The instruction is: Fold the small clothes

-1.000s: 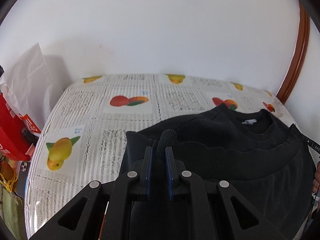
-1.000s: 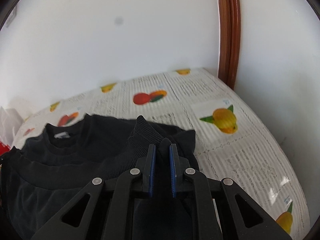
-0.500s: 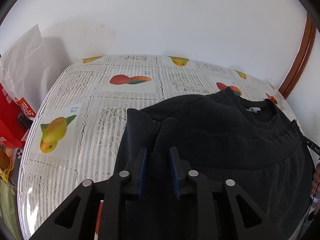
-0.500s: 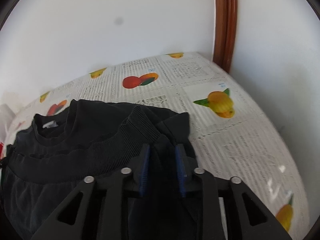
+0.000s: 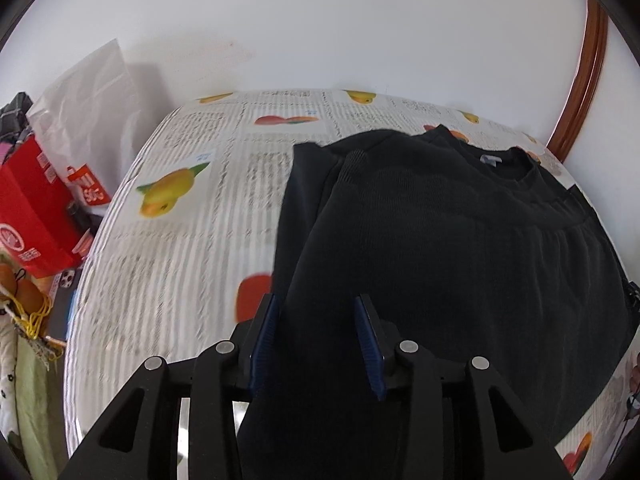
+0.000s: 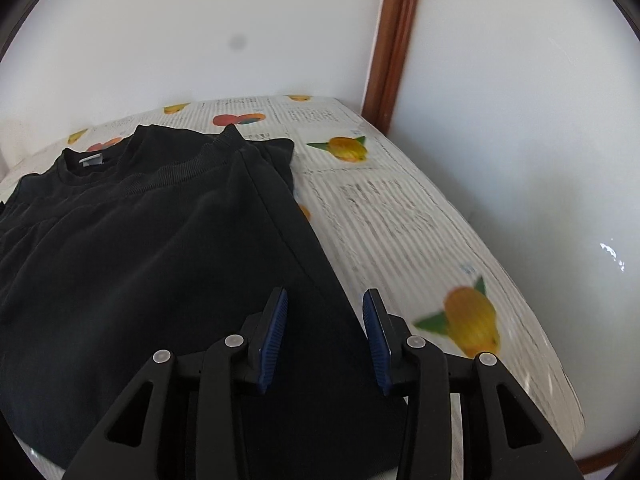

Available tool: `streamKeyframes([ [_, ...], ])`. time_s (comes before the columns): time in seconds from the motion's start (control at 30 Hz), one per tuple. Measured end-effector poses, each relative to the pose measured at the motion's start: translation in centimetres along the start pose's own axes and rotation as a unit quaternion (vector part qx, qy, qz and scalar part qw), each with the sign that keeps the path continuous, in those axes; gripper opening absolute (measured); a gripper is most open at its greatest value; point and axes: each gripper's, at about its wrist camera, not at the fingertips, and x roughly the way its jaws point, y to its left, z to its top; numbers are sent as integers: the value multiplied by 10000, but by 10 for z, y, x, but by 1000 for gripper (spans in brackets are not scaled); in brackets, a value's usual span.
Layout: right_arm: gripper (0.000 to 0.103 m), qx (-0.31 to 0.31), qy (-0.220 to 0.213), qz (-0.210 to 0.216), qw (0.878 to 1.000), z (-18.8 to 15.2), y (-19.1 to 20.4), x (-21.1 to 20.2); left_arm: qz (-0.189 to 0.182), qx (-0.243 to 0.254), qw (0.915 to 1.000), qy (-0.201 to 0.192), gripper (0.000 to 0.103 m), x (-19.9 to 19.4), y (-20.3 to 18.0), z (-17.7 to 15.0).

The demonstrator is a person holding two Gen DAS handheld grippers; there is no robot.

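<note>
A black sweatshirt lies folded on the table, collar and white label toward the wall; it also shows in the right wrist view. My left gripper is open, its blue pads on either side of the garment's left folded edge, holding nothing. My right gripper is open above the garment's right folded edge, empty. The ribbed cuffs lie flat near the collar.
The table has a fruit-and-newsprint cover, seen also in the right wrist view. A red box and a white plastic bag stand off its left side. A white wall and brown wooden trim stand behind.
Both grippers opened and let go of the cuffs they held. Both pulled back toward me, and the garment now lies flat.
</note>
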Motion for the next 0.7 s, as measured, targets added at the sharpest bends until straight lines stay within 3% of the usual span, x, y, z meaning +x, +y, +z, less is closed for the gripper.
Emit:
streamKeyframes([
  [0.2,39,112,143,-68,9998,-10,-4,-29,146,-8,9999,70,42,-20,18,-35],
  [0.37,39,61,-171,239,9995,-5,22,-71,-10,-177,9998,-5,44,-39,31,-62],
  [0.53,40,-294,-337,990,9941,-2,84,-101,0,-255,9997,-62,44,-57,38,-81],
  [0.7,46,-912,-267,1772,9796,-21,172,-118,91,-363,9993,13,44,-70,54,-104],
])
